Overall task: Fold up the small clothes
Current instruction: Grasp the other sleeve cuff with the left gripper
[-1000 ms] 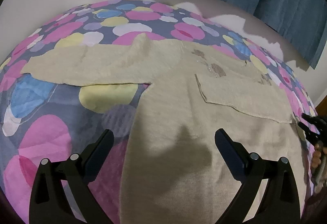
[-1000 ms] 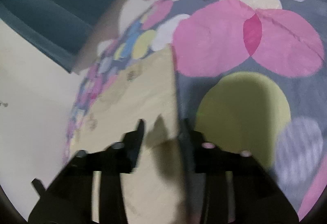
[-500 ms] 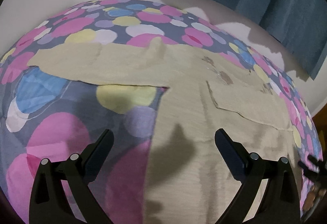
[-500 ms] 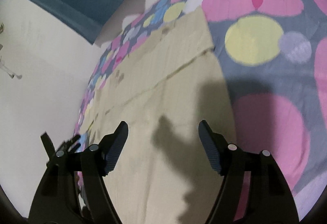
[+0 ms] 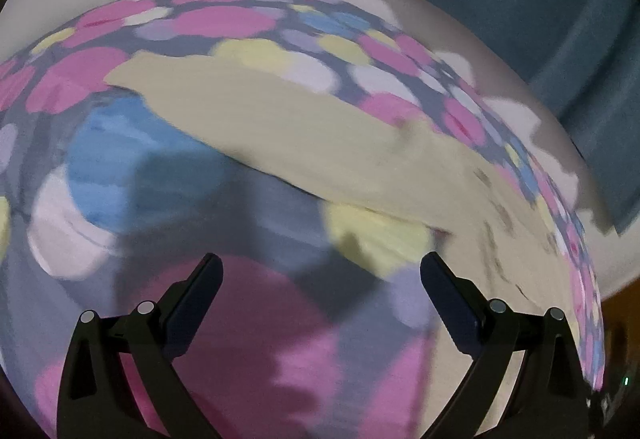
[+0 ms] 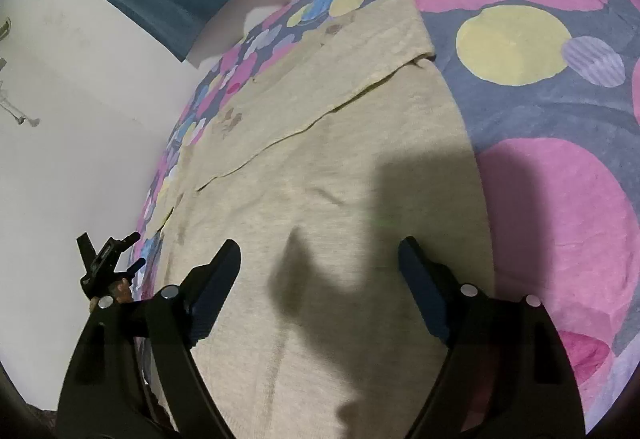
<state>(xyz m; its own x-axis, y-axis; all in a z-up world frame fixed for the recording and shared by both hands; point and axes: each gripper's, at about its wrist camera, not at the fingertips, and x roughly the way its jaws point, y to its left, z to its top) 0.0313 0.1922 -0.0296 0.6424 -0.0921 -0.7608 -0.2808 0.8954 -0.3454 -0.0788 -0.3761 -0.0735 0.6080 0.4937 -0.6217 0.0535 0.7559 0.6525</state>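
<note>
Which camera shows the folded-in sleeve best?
The right wrist view: the folded sleeve lies sharp across the sweater. The left wrist view is motion-blurred and shows mainly the other, outstretched sleeve.

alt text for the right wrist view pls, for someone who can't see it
A beige sweater lies flat on a bedspread printed with pink, yellow and blue dots, one sleeve folded across its chest. The open right gripper hovers over the sweater's lower body, holding nothing. At the left edge the left gripper shows small against a white wall.
</note>
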